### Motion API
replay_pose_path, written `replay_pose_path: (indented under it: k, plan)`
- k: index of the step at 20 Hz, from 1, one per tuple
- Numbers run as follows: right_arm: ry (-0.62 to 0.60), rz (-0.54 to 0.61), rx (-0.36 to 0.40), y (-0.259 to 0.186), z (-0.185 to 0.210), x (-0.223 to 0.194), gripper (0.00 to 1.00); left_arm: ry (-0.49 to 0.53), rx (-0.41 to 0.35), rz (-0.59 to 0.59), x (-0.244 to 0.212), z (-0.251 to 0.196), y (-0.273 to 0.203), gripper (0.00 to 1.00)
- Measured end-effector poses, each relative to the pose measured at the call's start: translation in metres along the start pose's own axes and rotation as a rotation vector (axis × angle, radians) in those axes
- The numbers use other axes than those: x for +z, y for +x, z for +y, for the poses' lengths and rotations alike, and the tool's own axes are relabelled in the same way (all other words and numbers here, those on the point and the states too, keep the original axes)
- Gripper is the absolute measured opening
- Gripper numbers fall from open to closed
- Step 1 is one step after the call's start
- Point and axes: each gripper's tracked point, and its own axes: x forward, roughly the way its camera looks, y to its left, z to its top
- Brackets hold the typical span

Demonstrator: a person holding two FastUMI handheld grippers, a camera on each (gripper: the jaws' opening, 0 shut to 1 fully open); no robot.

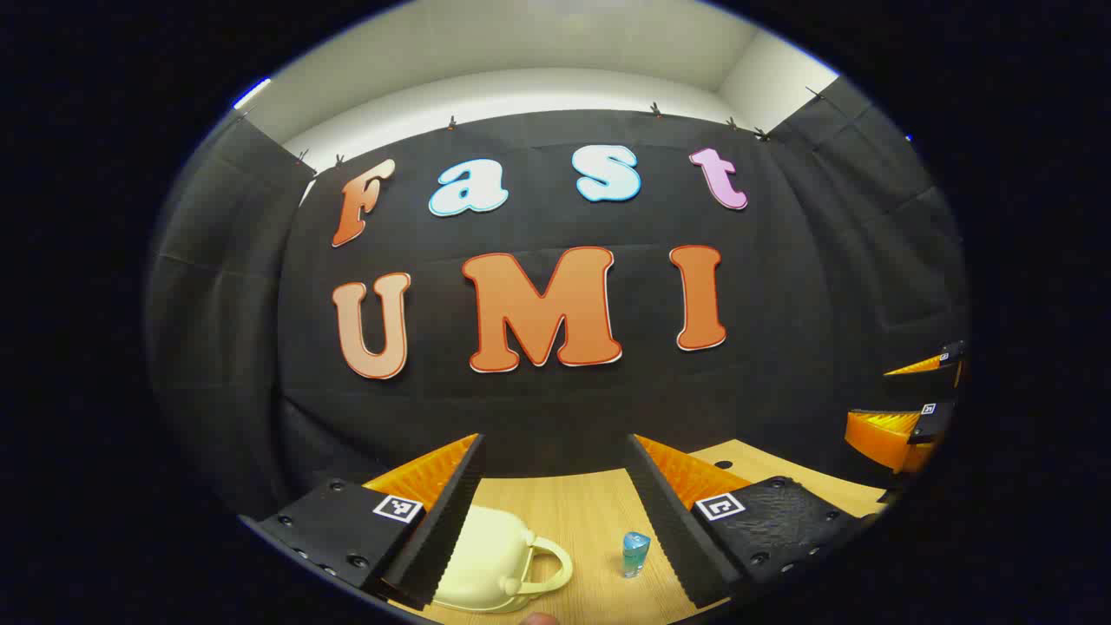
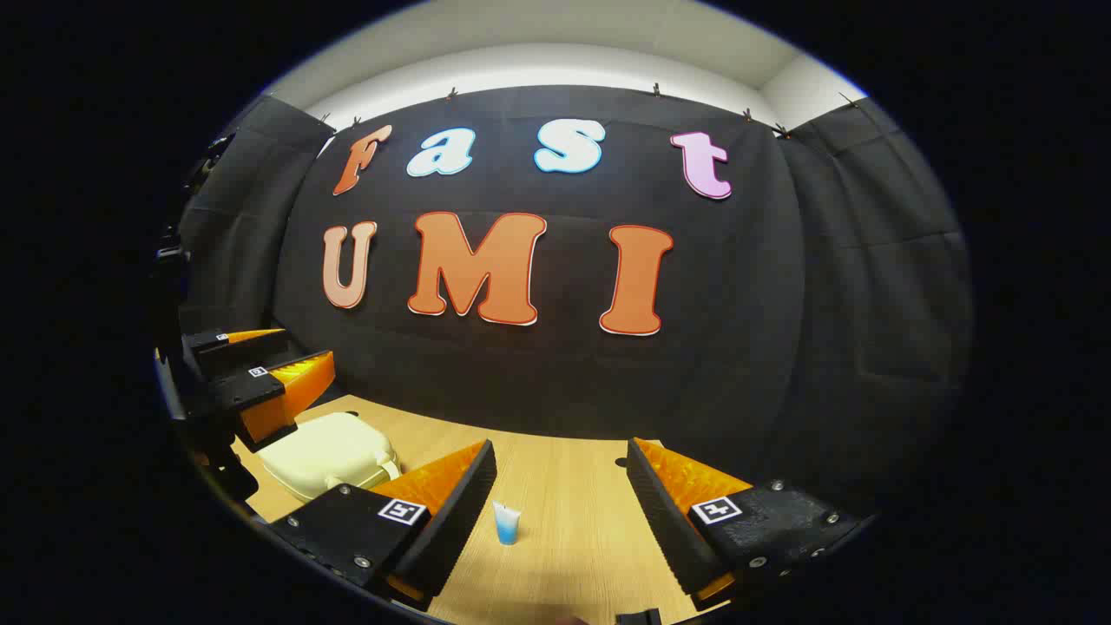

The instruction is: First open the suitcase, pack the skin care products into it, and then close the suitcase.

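A small cream suitcase (image 1: 486, 560) with a loop handle lies closed on the wooden table (image 1: 590, 512), partly behind one finger of my left gripper (image 1: 554, 444). This gripper hovers open above the table with nothing between its fingers. A small blue skin care tube (image 1: 635, 554) stands upright to the right of the case. In the right gripper view the suitcase (image 2: 325, 451) lies to the left and the blue tube (image 2: 506, 523) stands between the fingers of my right gripper (image 2: 562, 447), below them. The right gripper is open and holds nothing.
The black cloth wall rises close behind the table's far edge (image 2: 486, 427). My right gripper (image 1: 911, 412) hangs at the far right of the left gripper view. My left gripper (image 2: 260, 373) hangs above the case at the left of the right gripper view.
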Motion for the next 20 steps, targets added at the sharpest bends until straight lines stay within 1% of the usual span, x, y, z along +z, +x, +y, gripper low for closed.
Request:
replay_pose_path:
  k: [1, 2, 3, 4, 6, 7, 8, 9, 10, 14, 15, 16, 17, 19, 20]
  plan:
    - [0.004, 0.005, 0.01, 0.003, 0.0, -0.001, 0.95, 0.016, 0.039, 0.01, -0.001, 0.007, 0.001, 1.0]
    - [0.01, -0.004, 0.024, 0.007, 0.0, 0.001, 0.96, 0.02, 0.065, 0.014, -0.001, 0.011, 0.004, 0.98]
    - [0.011, -0.018, 0.03, 0.01, -0.002, 0.005, 0.96, 0.013, 0.075, 0.023, -0.003, 0.008, 0.007, 0.98]
    - [0.014, -0.023, 0.039, 0.014, -0.004, 0.004, 0.95, 0.0, 0.076, 0.03, -0.004, 0.004, 0.01, 1.0]
    - [0.022, -0.022, 0.061, 0.024, -0.005, 0.002, 0.95, -0.005, 0.094, 0.035, -0.006, 0.003, 0.015, 1.0]
    - [0.024, -0.022, 0.072, 0.028, -0.006, 0.001, 0.95, -0.006, 0.091, 0.034, -0.006, -0.002, 0.018, 0.98]
    - [0.025, -0.021, 0.08, 0.032, -0.009, -0.002, 0.96, -0.011, 0.082, 0.035, -0.007, -0.009, 0.02, 0.98]
    - [0.027, -0.024, 0.094, 0.034, -0.01, -0.002, 0.96, -0.012, 0.087, 0.032, -0.007, -0.011, 0.02, 0.98]
    - [0.029, -0.032, 0.105, 0.037, -0.011, -0.002, 0.96, -0.009, 0.099, 0.031, -0.007, -0.013, 0.021, 1.0]
    - [0.044, -0.041, 0.149, 0.048, -0.013, -0.008, 0.95, -0.041, 0.115, 0.019, -0.006, -0.025, 0.018, 1.0]
    - [0.051, -0.039, 0.159, 0.05, -0.013, -0.009, 0.95, -0.04, 0.11, 0.021, -0.007, -0.028, 0.017, 0.98]
    - [0.053, -0.034, 0.17, 0.051, -0.012, -0.012, 0.95, -0.021, 0.108, 0.02, -0.007, -0.031, 0.017, 1.0]
    - [0.047, -0.026, 0.173, 0.052, -0.013, -0.016, 0.95, 0.02, 0.117, 0.028, -0.012, -0.029, 0.018, 0.98]
    - [0.038, -0.019, 0.176, 0.054, -0.015, -0.021, 0.95, 0.104, 0.132, 0.041, -0.023, -0.026, 0.021, 0.98]
    - [0.034, -0.014, 0.176, 0.054, -0.017, -0.023, 0.95, 0.14, 0.119, 0.06, -0.034, -0.03, 0.024, 1.0]
